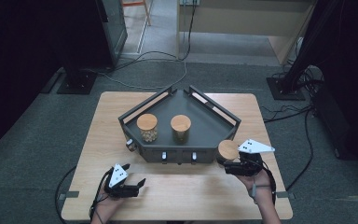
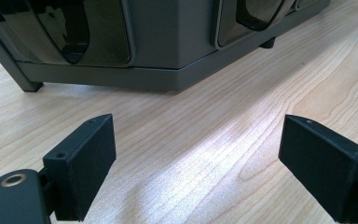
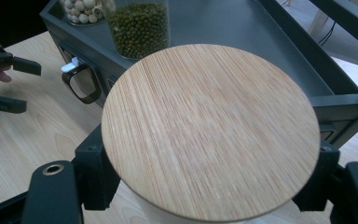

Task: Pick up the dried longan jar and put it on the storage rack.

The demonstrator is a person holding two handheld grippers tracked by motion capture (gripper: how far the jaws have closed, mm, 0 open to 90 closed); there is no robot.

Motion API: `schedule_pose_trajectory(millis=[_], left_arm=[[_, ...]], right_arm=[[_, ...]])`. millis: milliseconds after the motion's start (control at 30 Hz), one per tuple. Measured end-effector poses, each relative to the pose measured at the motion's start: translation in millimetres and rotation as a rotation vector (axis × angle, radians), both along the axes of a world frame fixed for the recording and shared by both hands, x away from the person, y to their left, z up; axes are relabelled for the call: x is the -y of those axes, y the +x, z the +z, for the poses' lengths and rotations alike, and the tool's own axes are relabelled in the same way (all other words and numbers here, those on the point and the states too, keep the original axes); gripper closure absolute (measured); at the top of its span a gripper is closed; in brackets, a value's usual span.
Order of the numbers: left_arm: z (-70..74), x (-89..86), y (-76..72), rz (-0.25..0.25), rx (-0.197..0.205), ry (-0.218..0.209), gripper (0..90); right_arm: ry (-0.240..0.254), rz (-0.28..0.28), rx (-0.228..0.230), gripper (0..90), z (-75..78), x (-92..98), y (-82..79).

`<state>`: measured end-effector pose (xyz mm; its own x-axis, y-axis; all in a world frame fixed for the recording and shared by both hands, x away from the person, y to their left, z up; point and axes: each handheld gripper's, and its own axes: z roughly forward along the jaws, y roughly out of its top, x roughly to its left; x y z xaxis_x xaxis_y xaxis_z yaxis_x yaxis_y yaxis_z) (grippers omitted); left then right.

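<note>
The right claw grips a jar at the grey tray's front right corner; its wooden lid hides the contents and most of both jaws. The left claw stands wide and empty over the worktop.

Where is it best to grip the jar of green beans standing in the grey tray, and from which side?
Probably grip the green bean jar on its round glass wall below the wooden lid, coming from the tray's low front edge: it stands upright, and the neighbouring jar crowds one side.
</note>
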<state>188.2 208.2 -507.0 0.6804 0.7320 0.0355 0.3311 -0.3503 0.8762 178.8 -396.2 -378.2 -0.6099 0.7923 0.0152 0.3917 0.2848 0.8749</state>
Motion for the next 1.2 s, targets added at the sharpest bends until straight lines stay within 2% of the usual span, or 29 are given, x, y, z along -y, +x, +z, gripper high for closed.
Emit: schedule_pose_trajectory(millis=[367,533,700,1200], left_arm=[[0.1,0.2,0.1,-0.001,0.0,0.001,10.8],[0.0,0.6,-0.2,-0.001,0.001,0.002,10.8],[0.0,0.4,0.0,-0.001,0.0,0.001,10.8],[-0.1,0.8,-0.2,-0.003,0.004,0.004,10.8]], right_arm=[[-0.001,-0.009,-0.012,25.5,8.7,0.0,4.2],[0.0,-0.034,-0.037,25.5,14.2,-1.7,7.1],[-0.005,-0.028,-0.043,25.5,17.4,-2.4,9.0],[-0.014,-0.023,-0.028,25.5,28.1,-6.2,9.2]])
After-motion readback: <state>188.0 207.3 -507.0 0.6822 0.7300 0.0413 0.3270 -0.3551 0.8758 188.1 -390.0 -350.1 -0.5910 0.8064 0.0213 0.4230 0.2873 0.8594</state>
